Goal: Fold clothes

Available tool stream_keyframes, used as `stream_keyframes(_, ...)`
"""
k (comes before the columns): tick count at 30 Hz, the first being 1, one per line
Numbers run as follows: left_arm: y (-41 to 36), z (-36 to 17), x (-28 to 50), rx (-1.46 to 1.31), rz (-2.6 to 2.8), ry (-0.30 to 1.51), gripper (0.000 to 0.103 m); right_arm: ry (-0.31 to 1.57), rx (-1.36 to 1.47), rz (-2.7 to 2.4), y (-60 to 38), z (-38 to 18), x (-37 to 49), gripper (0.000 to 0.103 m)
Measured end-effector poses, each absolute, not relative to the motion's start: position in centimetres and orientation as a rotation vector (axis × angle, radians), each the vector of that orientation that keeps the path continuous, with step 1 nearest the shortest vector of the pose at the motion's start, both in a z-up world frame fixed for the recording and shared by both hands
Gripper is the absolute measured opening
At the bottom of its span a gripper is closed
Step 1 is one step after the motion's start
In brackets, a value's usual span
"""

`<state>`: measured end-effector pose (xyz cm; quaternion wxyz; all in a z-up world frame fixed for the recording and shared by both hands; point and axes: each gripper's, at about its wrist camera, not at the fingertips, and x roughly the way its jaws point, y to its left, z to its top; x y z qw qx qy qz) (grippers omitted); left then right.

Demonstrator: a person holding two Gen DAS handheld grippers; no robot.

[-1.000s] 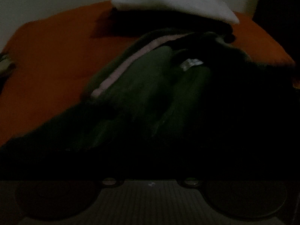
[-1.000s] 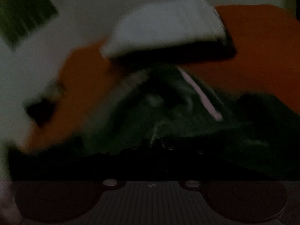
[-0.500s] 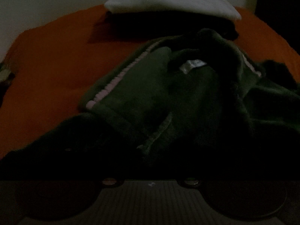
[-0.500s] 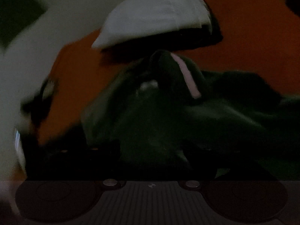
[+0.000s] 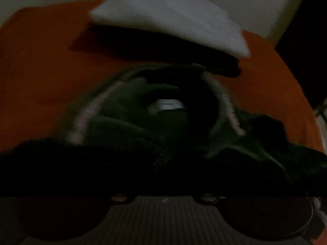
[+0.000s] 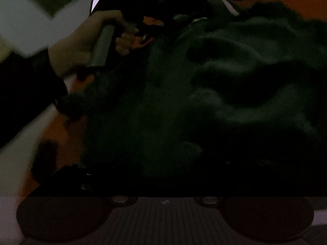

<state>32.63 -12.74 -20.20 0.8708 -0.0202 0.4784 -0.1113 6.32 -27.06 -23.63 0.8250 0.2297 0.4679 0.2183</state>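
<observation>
Neither wrist view shows its own fingertips; the lower part of each frame is lost in darkness. The left gripper's jaws are opening and the right gripper's are closing, but whether cloth lies between either pair, or whether either has a grasp, I cannot tell. In the right wrist view the person's left hand [image 6: 85, 47], upper left of the frame, clasps a grey handle at the garment's edge.

The dark green fleece garment [image 5: 155, 126] lies crumpled across the middle of both views on the orange bed sheet [image 5: 40, 71], with a pale pink trim stripe [image 5: 85, 118] curving along its left side and a small white label [image 5: 167, 104] near the centre. Beyond it, at the top of the left view, sits a folded white cloth [image 5: 163, 18] on a dark folded piece.

The fleece looks soft, thick and limp, probably light, likely to sag and bunch rather than slide. The firmer trimmed edge or the neck by the label seems the best place to pinch it.
</observation>
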Motion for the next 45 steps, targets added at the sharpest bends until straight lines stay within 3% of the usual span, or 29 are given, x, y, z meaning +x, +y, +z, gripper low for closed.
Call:
stream_keyframes(5, -14.7, -18.6, 31.5, 0.052, -0.286, 0.96, 0.076, 0.94, 0.264, 0.539, -24.3, -22.7, 7.6, 0.065)
stream_keyframes(6, -14.3, -17.6, 31.1, 0.044, -0.301, 0.944, 0.076, 0.941, 0.208, 0.581, -23.3, -22.6, 7.8, 0.059)
stream_keyframes(12, -10.6, -15.1, 28.0, 0.184, -0.255, 0.86, 0.087, 0.843, -0.073, 0.544, -18.2, -22.6, 10.9, 0.059)
stream_keyframes(14, -9.8, -16.2, 27.6, 0.251, -0.209, 0.874, 0.087, 0.816, -0.081, 0.497, -17.1, -23.4, 12.4, 0.048)
stream_keyframes(15, -9.4, -16.6, 27.5, 0.253, -0.204, 0.886, 0.086, 0.81, -0.091, 0.478, -16.6, -24.1, 13.1, 0.021)
stream_keyframes(16, -9.0, -16.7, 27.4, 0.241, -0.218, 0.885, 0.086, 0.807, -0.103, 0.458, -16.3, -24.7, 13.6, 0.003)
stream_keyframes(20, -8.2, -15.5, 26.5, 0.253, -0.245, 0.812, 0.09, 0.812, -0.055, 0.367, -18.6, -25.0, 13.9, 0.0)
stream_keyframes(25, -10.6, -18.7, 26.9, 0.382, -0.267, 0.945, 0.09, 0.777, -0.019, 0.346, -21.1, -23.5, 13.3, 0.0)
stream_keyframes(28, -12.0, -21.4, 27.1, 0.43, -0.243, 1.001, 0.088, 0.801, 0.044, 0.37, -21.1, -23.6, 13.2, 0.008)
stream_keyframes(29, -12.2, -22.0, 27.3, 0.417, -0.221, 1.005, 0.078, 0.809, 0.065, 0.378, -21.1, -23.6, 13.2, 0.011)
stream_keyframes(30, -12.3, -22.7, 27.5, 0.404, -0.2, 1.01, 0.055, 0.817, 0.086, 0.386, -21.2, -23.6, 13.2, 0.016)
stream_keyframes(32, -12.2, -23.9, 28.0, 0.336, -0.163, 1.02, 0.027, 0.836, 0.123, 0.399, -21.3, -23.8, 12.9, 0.017)
stream_keyframes(33, -12.1, -24.0, 28.1, 0.293, -0.156, 1.011, 0.018, 0.851, 0.135, 0.403, -21.5, -23.9, 12.6, 0.017)
stream_keyframes(37, -12.0, -22.9, 28.3, 0.14, -0.165, 0.941, 0.013, 0.903, 0.148, 0.41, -22.5, -24.6, 10.8, 0.017)
stream_keyframes(40, -12.8, -22.4, 28.6, 0.109, -0.229, 0.919, 0.014, 0.949, 0.166, 0.399, -23.7, -25.3, 9.1, 0.019)
stream_keyframes(41, -13.0, -22.6, 28.7, 0.11, -0.231, 0.93, 0.018, 0.975, 0.185, 0.396, -24.2, -25.6, 8.6, 0.022)
stream_keyframes(43, -13.1, -22.7, 28.7, 0.088, -0.221, 0.941, 0.036, 1.021, 0.227, 0.394, -25.4, -26.2, 7.8, 0.025)
stream_keyframes(45, -13.2, -22.9, 28.8, 0.066, -0.211, 0.951, 0.068, 1.028, 0.237, 0.378, -26.3, -26.1, 6.5, 0.025)
